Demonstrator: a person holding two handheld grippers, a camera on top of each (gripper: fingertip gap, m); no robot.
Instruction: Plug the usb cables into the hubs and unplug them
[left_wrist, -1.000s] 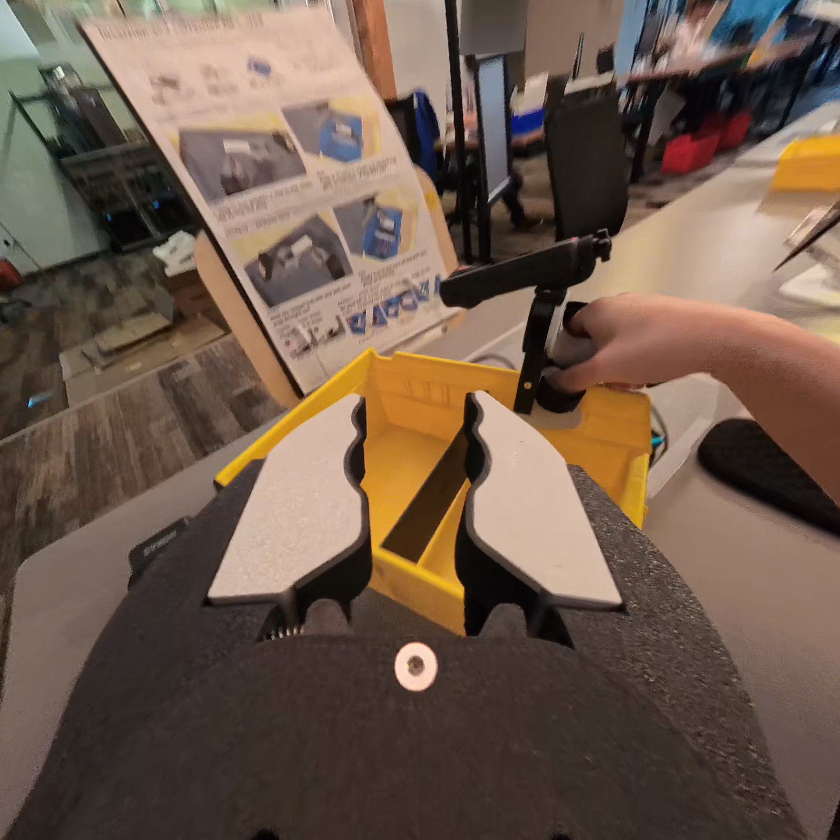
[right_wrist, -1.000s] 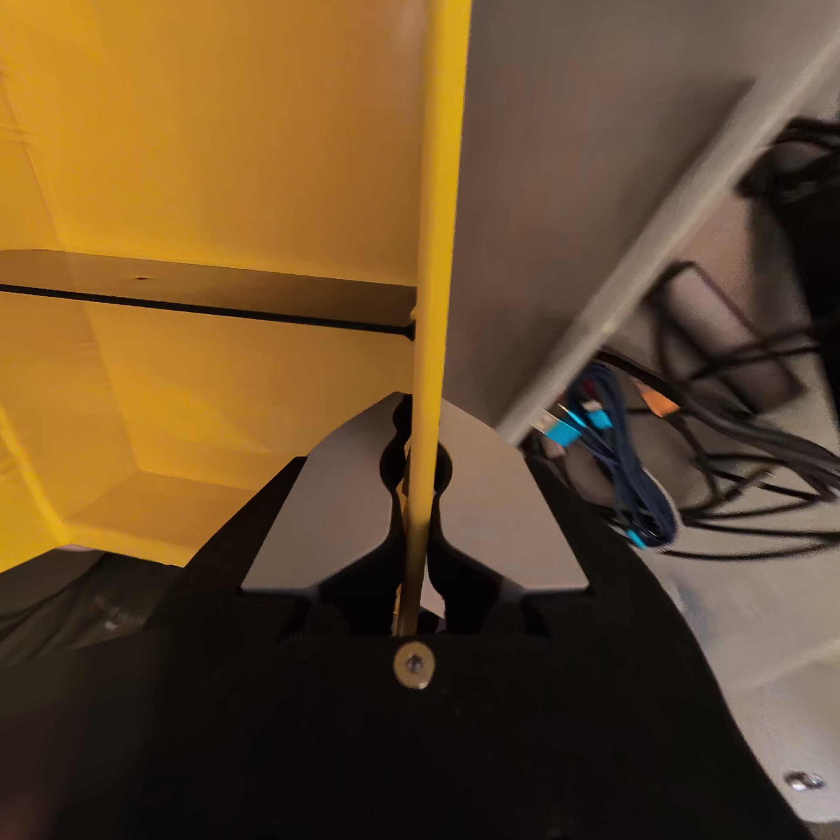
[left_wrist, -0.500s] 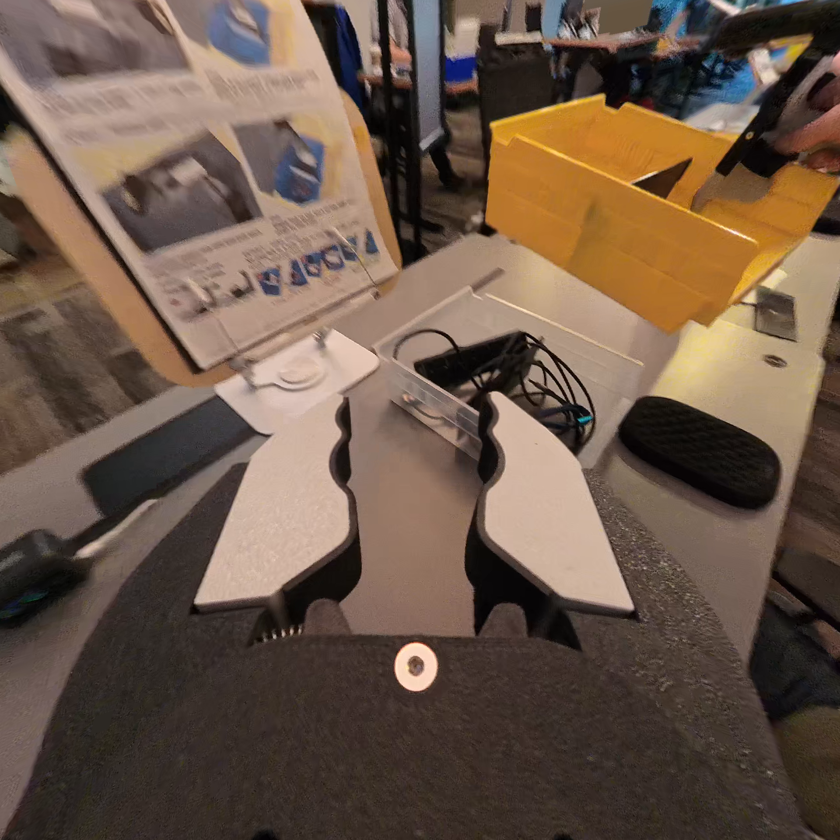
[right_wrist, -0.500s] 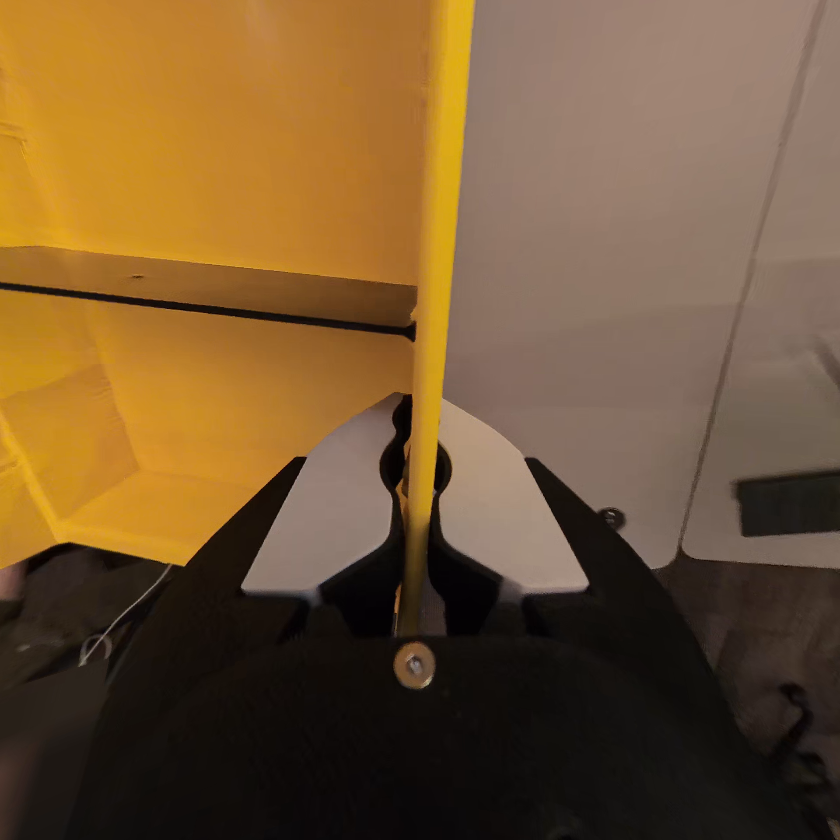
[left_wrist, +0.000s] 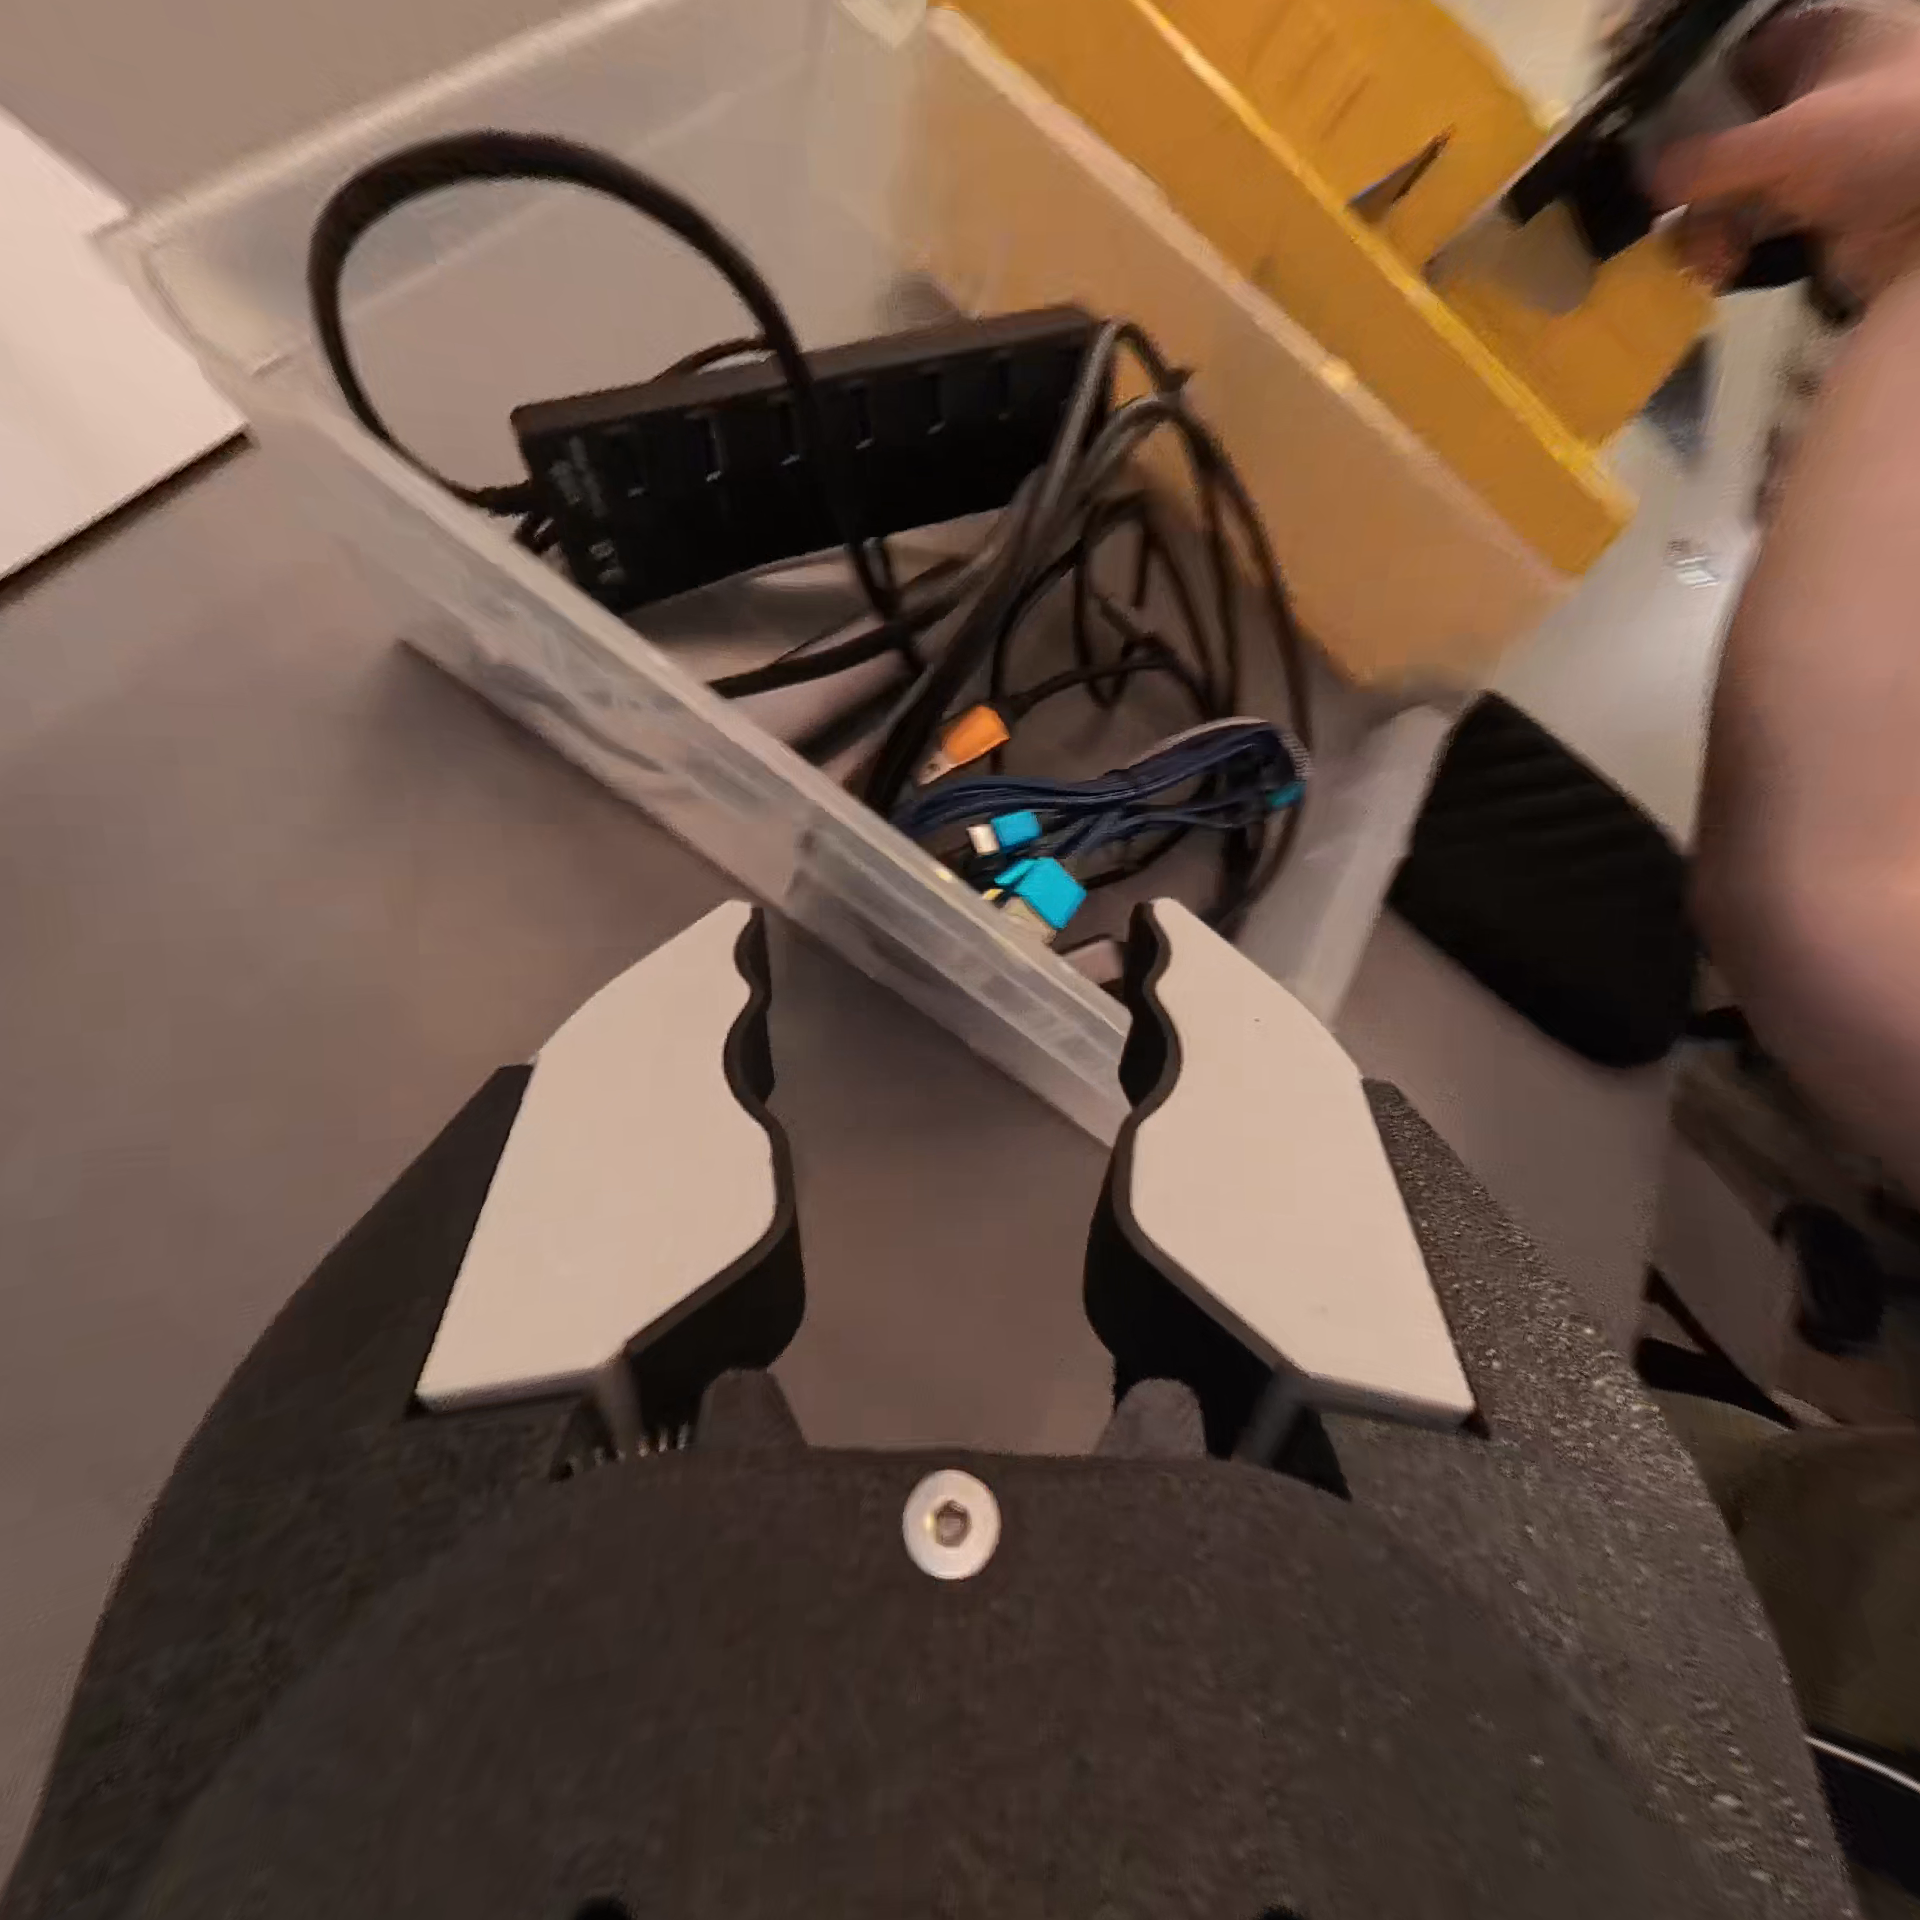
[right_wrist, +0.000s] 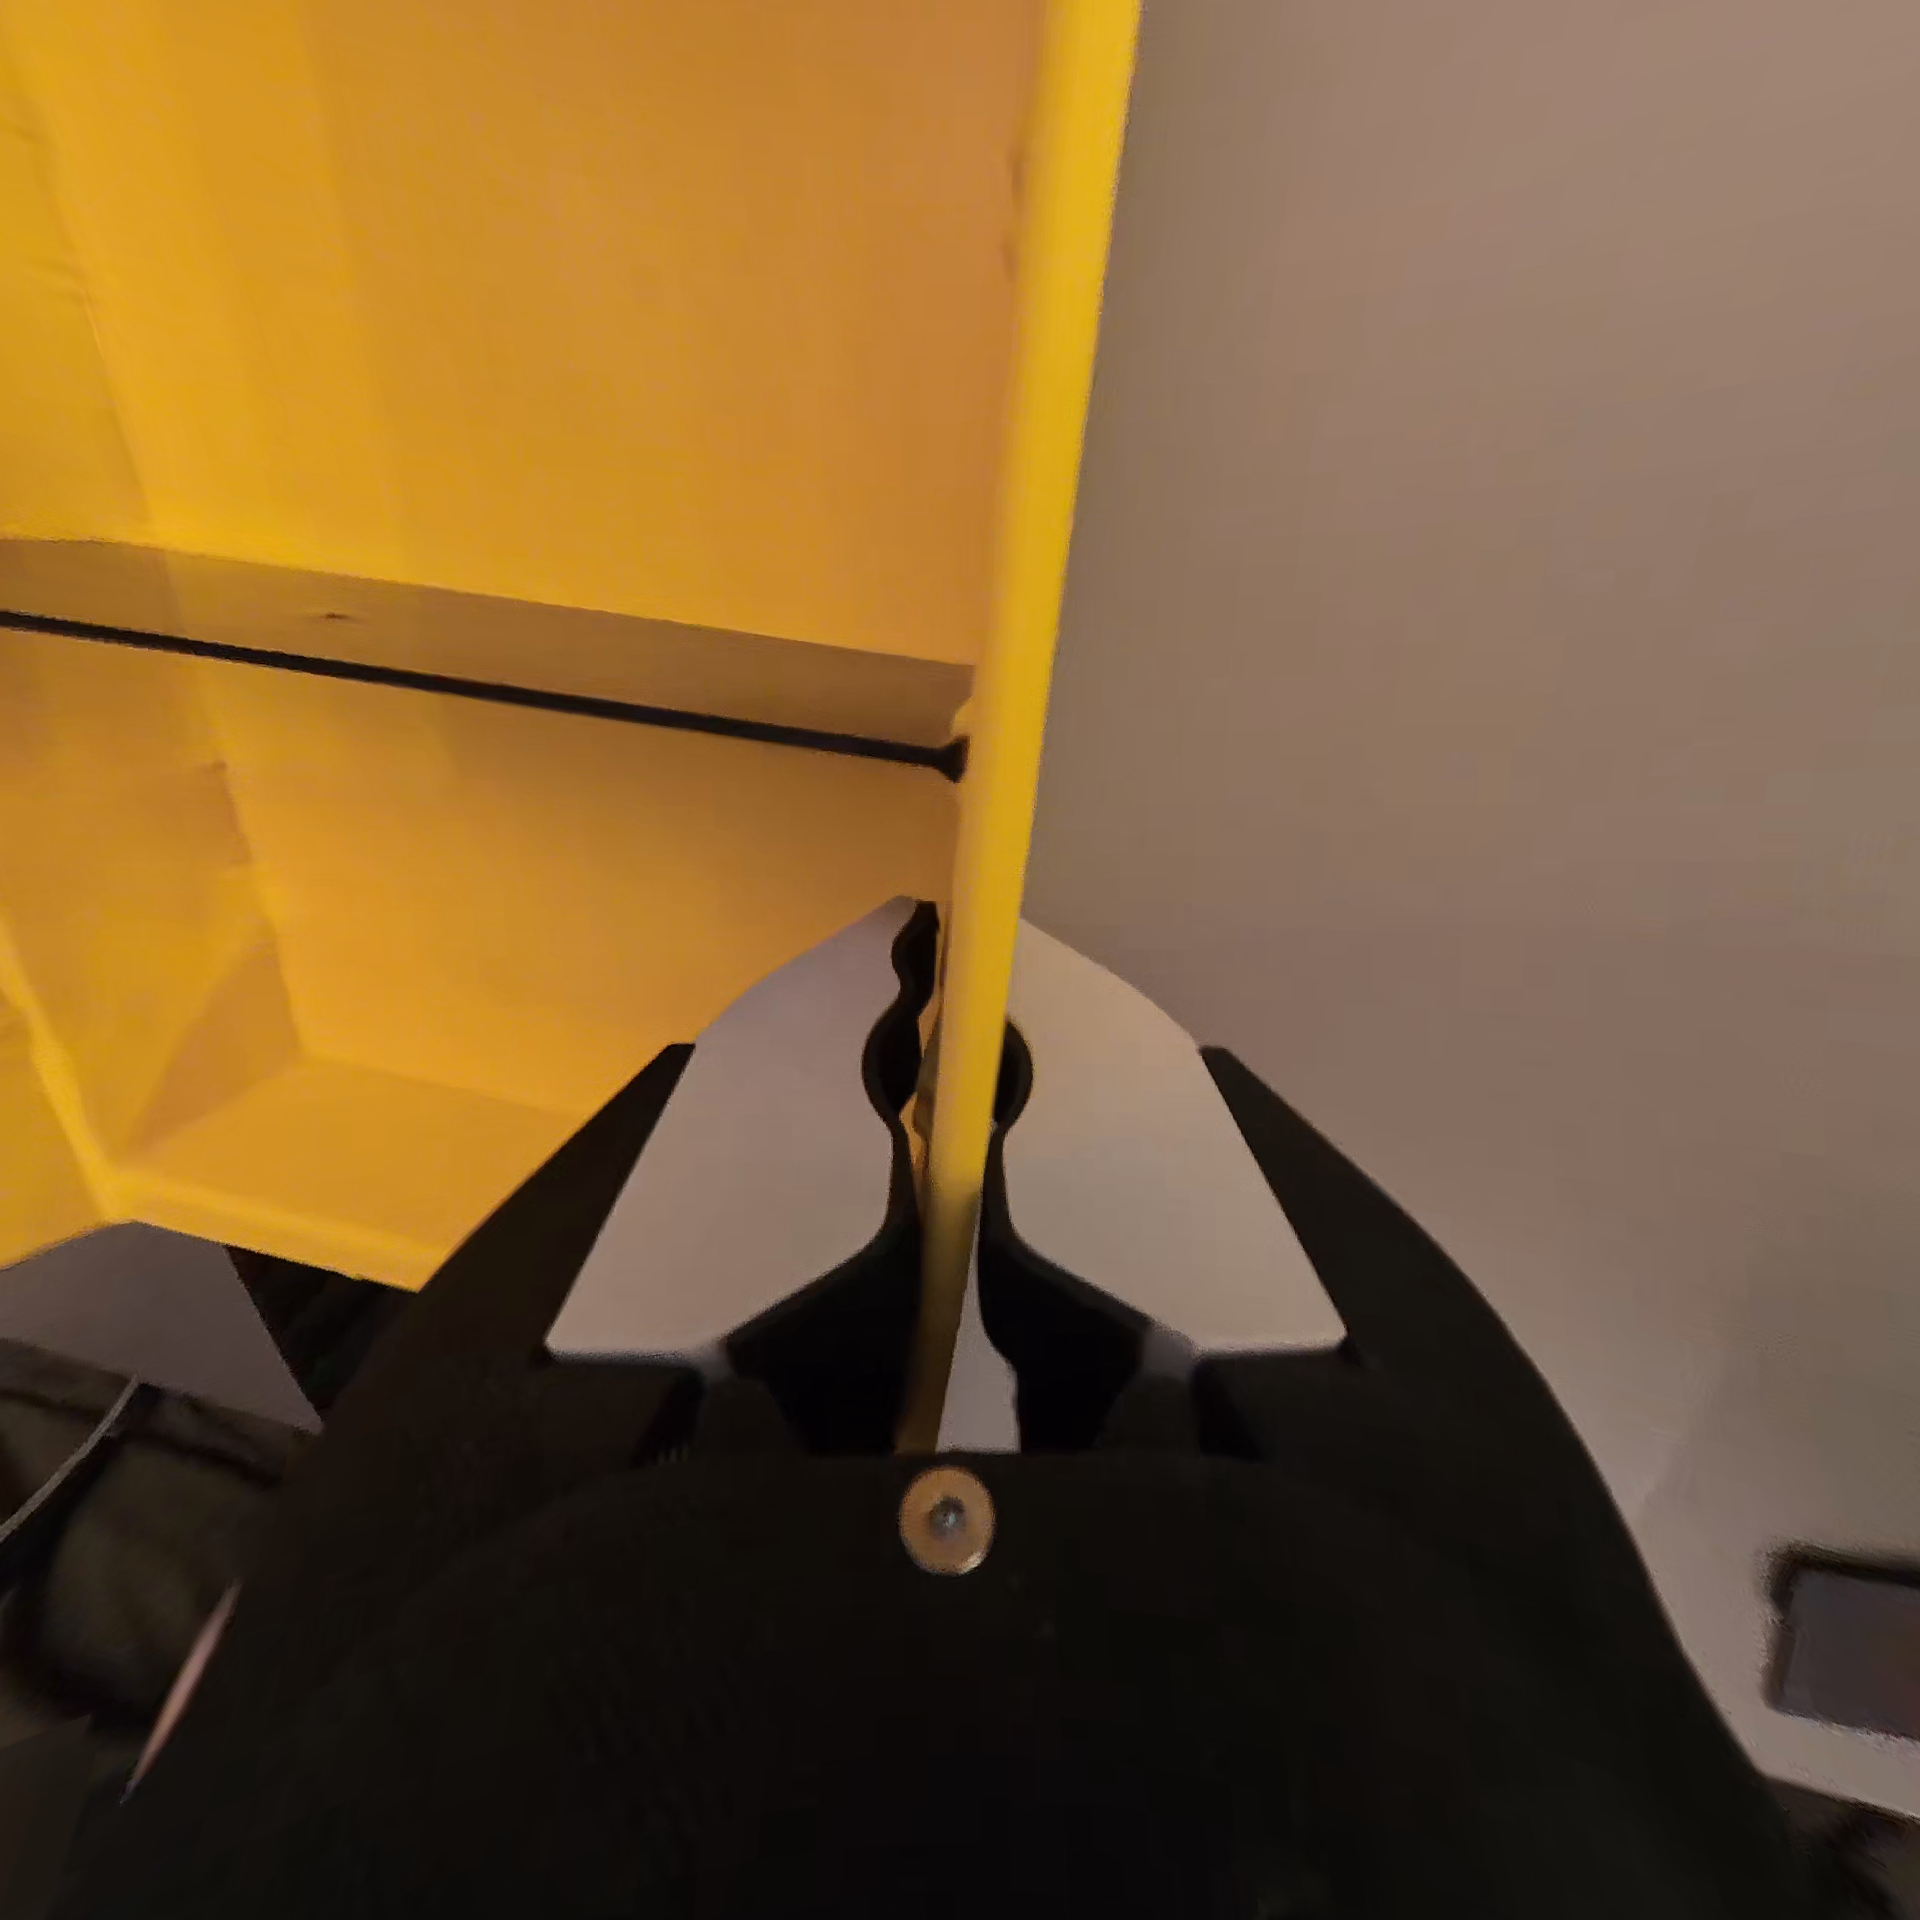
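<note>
Jaws apart, left gripper (left_wrist: 945, 997) faces the hub (left_wrist: 800, 457), lying crosswise.

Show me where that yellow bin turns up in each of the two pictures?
Left wrist view: yellow bin at upper right, beyond the clear tray.
Right wrist view: it fills the upper left, its side wall pinched in the right hand-held gripper.
Shared landmark: the black divider inside the bin.
</note>
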